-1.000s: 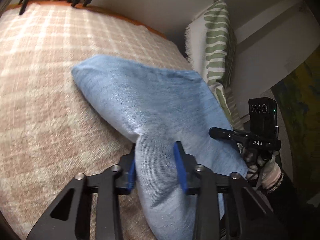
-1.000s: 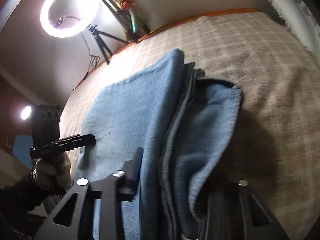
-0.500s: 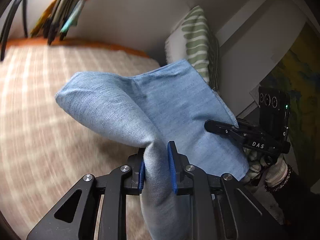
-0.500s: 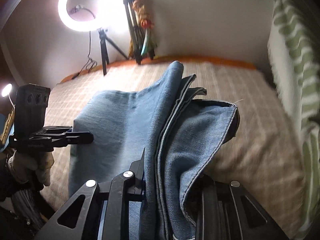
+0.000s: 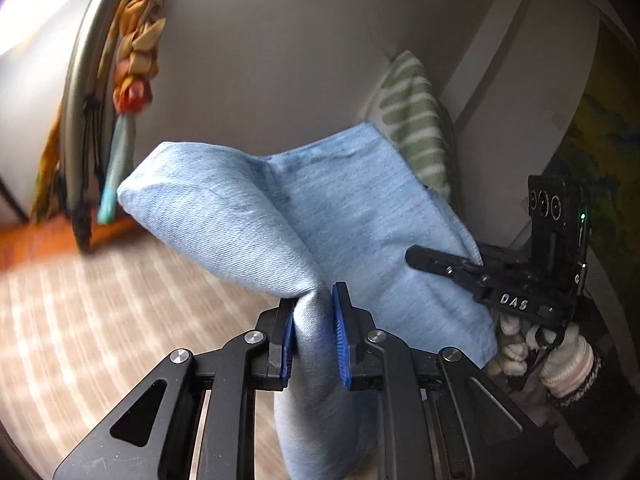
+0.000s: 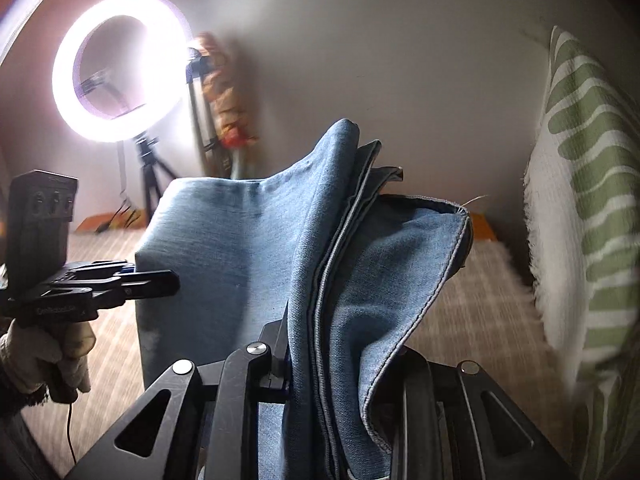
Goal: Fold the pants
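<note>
While both grippers hold it off the bed, a pair of light blue denim pants [image 5: 344,216] hangs in the air between them, bunched into thick folds. In the left wrist view, the left gripper [image 5: 312,340] fills the near edge, its blue-padded jaws nearly closed and pinching a gathered fold of the denim; the cloth spreads up and away from the pads and also drops below them. To the right in that view, the right gripper [image 5: 436,260] reaches in sideways and clamps the far right edge of the pants, held by a gloved hand [image 5: 560,364] with a dark sleeve.

In the right wrist view, the right gripper [image 6: 340,364] sits at the near edge with several stacked layers of denim [image 6: 360,280], seams and hems showing, squeezed between its jaws; the right finger is mostly hidden behind the cloth. At the left of that view, the left gripper [image 6: 152,280] grips the other end of the pants, held by a gloved hand [image 6: 52,352].

Below the pants lies the bed [image 5: 100,320], covered in a beige checked blanket, blurred. A green-and-white striped pillow [image 6: 584,216] leans against the wall on the right. On the far left, a lit ring light [image 6: 120,68] stands on a tripod beside orange and teal cloth [image 5: 136,64] hanging from a stand.
</note>
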